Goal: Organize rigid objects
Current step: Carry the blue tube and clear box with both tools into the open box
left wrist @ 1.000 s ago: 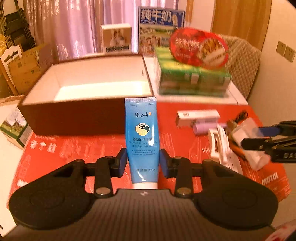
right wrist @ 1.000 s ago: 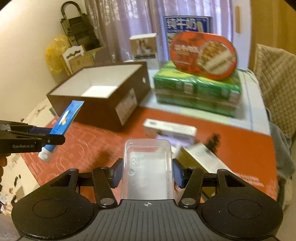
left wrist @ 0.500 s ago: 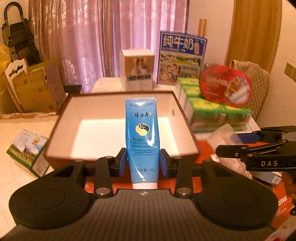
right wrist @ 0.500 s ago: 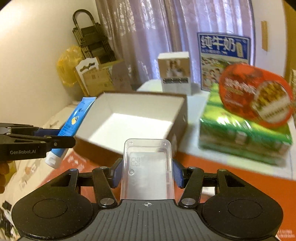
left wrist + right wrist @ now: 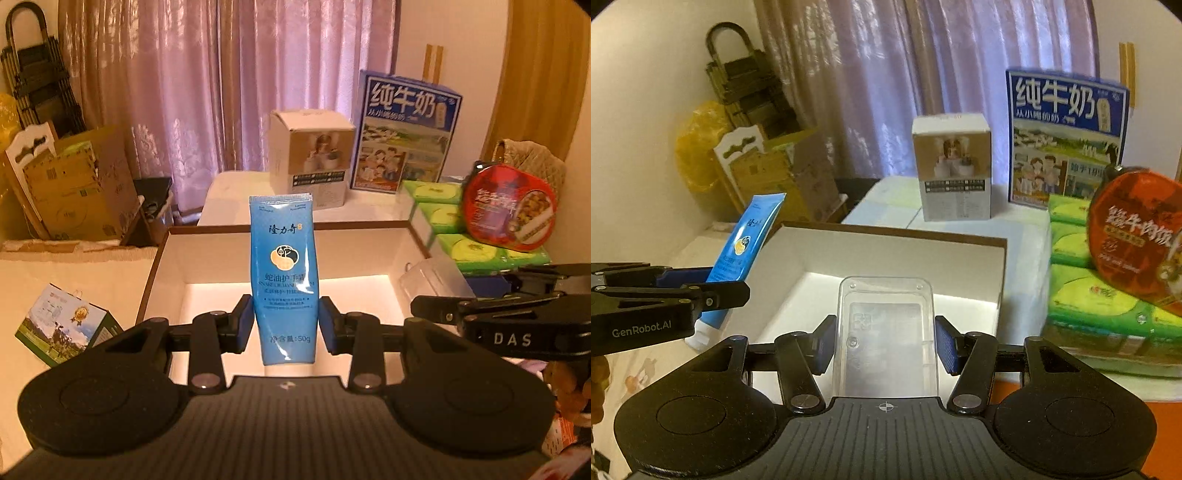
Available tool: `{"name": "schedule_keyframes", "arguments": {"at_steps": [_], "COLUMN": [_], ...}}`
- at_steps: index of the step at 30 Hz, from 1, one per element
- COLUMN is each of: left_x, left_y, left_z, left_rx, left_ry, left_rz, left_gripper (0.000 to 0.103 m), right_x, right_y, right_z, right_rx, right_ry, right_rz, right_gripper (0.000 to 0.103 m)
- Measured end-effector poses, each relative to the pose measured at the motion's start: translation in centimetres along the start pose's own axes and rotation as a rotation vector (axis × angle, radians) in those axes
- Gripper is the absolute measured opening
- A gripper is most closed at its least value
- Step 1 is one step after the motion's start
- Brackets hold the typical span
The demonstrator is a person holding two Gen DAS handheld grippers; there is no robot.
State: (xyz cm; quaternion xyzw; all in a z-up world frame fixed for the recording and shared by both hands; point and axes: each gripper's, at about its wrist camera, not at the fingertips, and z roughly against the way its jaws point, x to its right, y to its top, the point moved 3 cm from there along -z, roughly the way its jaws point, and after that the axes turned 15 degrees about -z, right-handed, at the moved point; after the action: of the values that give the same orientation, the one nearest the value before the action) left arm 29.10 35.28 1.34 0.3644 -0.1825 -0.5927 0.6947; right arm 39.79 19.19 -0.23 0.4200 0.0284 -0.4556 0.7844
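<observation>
We list the left hand-held gripper [image 5: 285,325]: jaws drawn in narrow, blue pads pressed on both sides of a blue hand-cream tube [image 5: 283,273]; tube upright, crimped end uppermost, white cap end lowest, held above the near part of the open box [image 5: 369,236]; in the right wrist view we see the same tube [image 5: 746,243] leaning, off the box's left wall.

We list the right hand-held gripper [image 5: 884,345]: jaws about half open, pads closed on the two long sides of a clear plastic case [image 5: 886,332]; case standing on end, rounded top corners uppermost, held over the near edge of the box [image 5: 886,236]; in the left wrist view we see this case [image 5: 428,284] by the box's right wall.

Box: brown outside, white inside, nothing lying on the part of its floor that we can see; it stands on the tabletop [image 5: 1167,421], which has a red-orange covering.

Beyond the box, on a white surface [image 5: 236,195]: a small white carton [image 5: 310,162] with a photo on its front; a blue milk carton [image 5: 404,133] upright just to its right.

Right of the box: a stack of green wrapped packs [image 5: 465,236]; a red round food container [image 5: 509,206] propped on top of them, tilted toward us.

Left of the box: a small printed box [image 5: 62,325] lying on a pale surface; cardboard [image 5: 77,184] leaning against the wall by a pink curtain [image 5: 221,92].
</observation>
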Motion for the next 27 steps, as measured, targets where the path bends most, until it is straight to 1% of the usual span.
{"name": "schedule_keyframes", "arguments": {"at_steps": [2, 5, 13, 20, 27], "left_x": [-0.7, -1.4, -1.7, -0.6, 0.1], "left_y": [-0.3, -1.2, -3.8, -5.0, -5.4], "left_z": [-1.3, -3.3, -7.8, -10.4, -11.4], "left_rx": [-0.021, -0.062, -0.174, -0.243, -0.282], "left_ry": [0.001, -0.018, -0.066, -0.115, -0.157], "left_rz": [-0.002, 0.011, 0.036, 0.034, 0.007], "left_gripper": [0.032, 0.032, 0.032, 0.033, 0.034], "right_x": [-0.3, -0.2, 0.7, 1.3, 1.8], "right_y": [0.1, 0.0, -1.5, -2.3, -2.4], "right_z": [-1.5, -3.6, -7.6, -9.3, -9.6], "right_rx": [-0.016, -0.046, -0.129, -0.170, -0.184], "right_ry": [-0.019, -0.050, -0.123, -0.153, -0.171], "right_rz": [-0.012, -0.038, -0.063, -0.073, -0.089], "right_gripper": [0.052, 0.052, 0.052, 0.052, 0.052]}}
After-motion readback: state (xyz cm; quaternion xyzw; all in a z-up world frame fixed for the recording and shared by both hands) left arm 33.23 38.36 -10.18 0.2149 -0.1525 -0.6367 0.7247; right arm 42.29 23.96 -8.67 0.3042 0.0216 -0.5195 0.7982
